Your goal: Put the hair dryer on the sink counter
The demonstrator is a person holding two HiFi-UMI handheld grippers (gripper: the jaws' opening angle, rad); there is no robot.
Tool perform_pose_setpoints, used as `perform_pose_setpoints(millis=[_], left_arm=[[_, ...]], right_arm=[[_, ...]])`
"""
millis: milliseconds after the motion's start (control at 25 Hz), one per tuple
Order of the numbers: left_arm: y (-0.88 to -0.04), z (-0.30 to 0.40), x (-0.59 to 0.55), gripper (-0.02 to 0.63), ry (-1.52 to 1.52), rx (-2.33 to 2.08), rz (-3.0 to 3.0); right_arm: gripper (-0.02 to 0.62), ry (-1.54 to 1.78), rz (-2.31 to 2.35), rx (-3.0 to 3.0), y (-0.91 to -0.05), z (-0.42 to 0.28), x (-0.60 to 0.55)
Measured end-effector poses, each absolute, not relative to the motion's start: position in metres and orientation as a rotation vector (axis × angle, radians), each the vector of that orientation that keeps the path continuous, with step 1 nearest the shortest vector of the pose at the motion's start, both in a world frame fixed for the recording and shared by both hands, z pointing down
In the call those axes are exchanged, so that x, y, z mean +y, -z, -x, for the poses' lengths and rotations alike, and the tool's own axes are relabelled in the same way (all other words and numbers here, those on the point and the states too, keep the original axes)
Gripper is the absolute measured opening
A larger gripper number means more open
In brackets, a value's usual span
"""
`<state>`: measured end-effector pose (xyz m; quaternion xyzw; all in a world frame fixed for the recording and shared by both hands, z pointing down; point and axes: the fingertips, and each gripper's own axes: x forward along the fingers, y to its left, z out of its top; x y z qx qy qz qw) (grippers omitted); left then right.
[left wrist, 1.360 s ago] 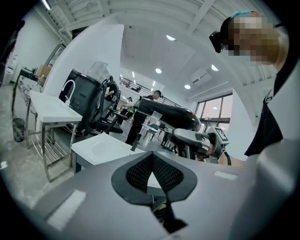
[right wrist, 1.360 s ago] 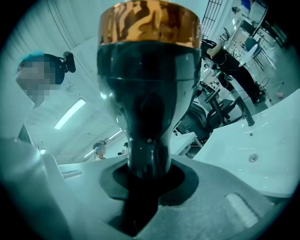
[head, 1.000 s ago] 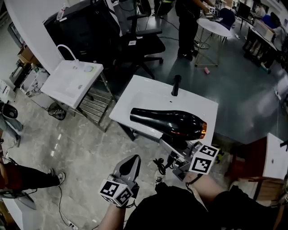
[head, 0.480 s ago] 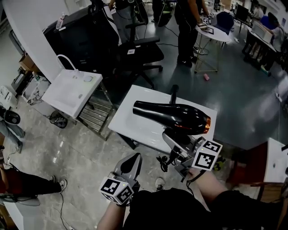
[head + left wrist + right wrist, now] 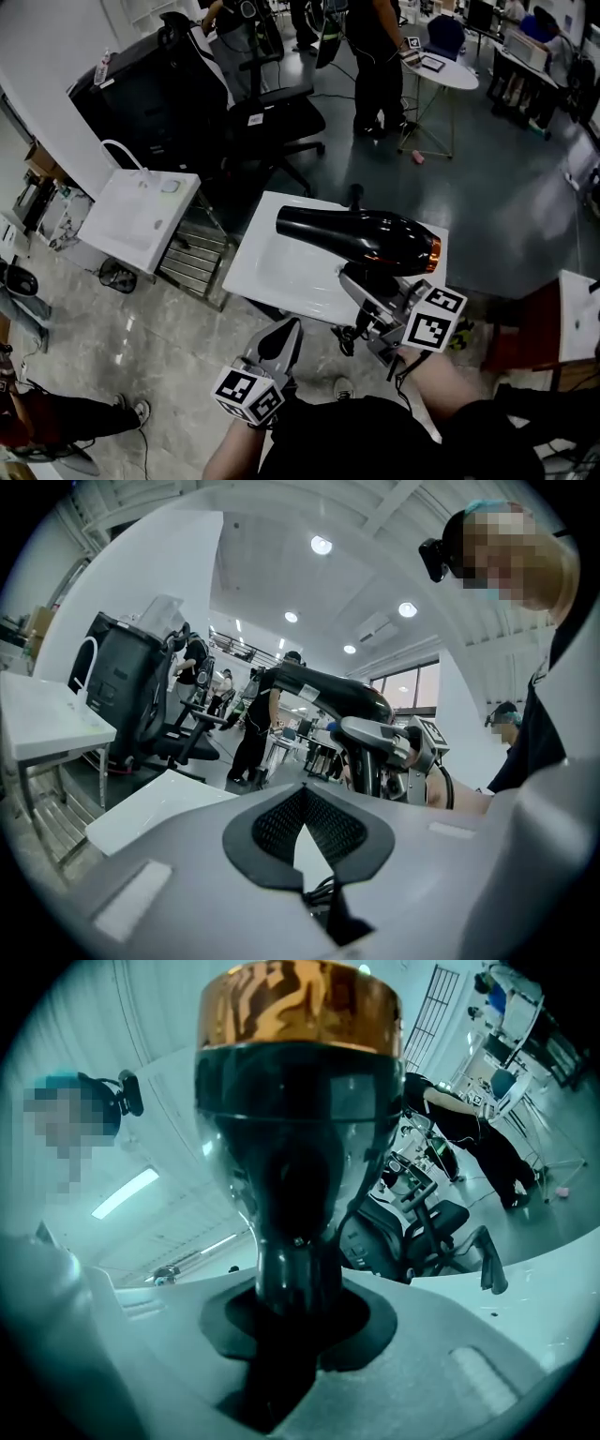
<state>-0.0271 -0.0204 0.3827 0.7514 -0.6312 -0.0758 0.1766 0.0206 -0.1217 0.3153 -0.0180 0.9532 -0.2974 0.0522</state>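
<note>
Sink counter [image 5: 272, 277] under hair dryer [image 5: 361, 234], right gripper [image 5: 364, 281] fingers clamped on it; left gripper [image 5: 286, 333] fingers together

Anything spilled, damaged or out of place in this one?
Nothing stands out. The glossy black hair dryer with a copper band hangs level over the white sink counter, its handle clamped in the right hand-held gripper, not yet set down. The left hand-held gripper is shut and empty.
</note>
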Motion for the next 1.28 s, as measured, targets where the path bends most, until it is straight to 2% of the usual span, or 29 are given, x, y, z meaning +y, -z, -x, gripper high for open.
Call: perform_pose_setpoints(millis=[720, 1280], left_arm=[[-0.391, 0.148, -0.085, 0.003, 0.147, -1.434, -2.32], [-0.418, 0.186, -0.125, 0.003, 0.064, -1.237, -2.414]], right_arm=[[0.091, 0.819, 0.415, 2.828, -0.302, 0.087, -0.176], [0.091, 0.849, 0.505, 2.859, -0.363, 0.147, -0.214]])
